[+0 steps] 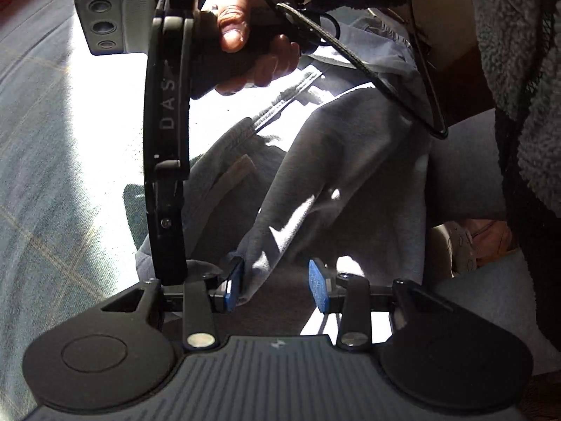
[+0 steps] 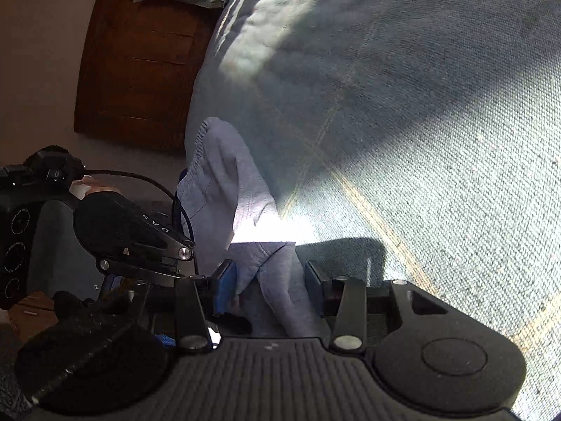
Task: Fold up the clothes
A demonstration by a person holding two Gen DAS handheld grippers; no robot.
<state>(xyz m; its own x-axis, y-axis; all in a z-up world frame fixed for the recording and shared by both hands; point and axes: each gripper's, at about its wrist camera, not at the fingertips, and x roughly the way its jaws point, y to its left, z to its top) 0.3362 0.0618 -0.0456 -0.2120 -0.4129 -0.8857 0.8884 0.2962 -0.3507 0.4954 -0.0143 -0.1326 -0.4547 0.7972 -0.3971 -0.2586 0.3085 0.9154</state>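
I'm working a grey sweat garment (image 1: 336, 161) on the bed (image 2: 438, 175), part draped off the near edge. Left gripper (image 1: 277, 286): jaws partly spread, cloth lying against the left blue pad (image 1: 234, 286) but the other pad clear of it, so no real pinch. Right gripper (image 2: 270, 287): jaws also spread, a fold of the same garment (image 2: 224, 189) hanging between them, touching the left pad only; not clamped that I can see. The person's right hand (image 1: 245, 31) wraps the right gripper's handle in the left view, w/ a cable looping off it. To do this step well, I'd say: seat a single edge deep btwn both pads before closing, take both corners at matching height, then pull taut and lay flat so the fold line runs straight. Fabric looks like soft fleece-backed jersey, thick, w/ a ribbed stitched band (image 1: 280, 105); it'll bunch and slip if grabbed shallow. Bed cover is a coarse blue-grey weave w/ thin yellow check lines, some friction, so drag may wrinkle it.
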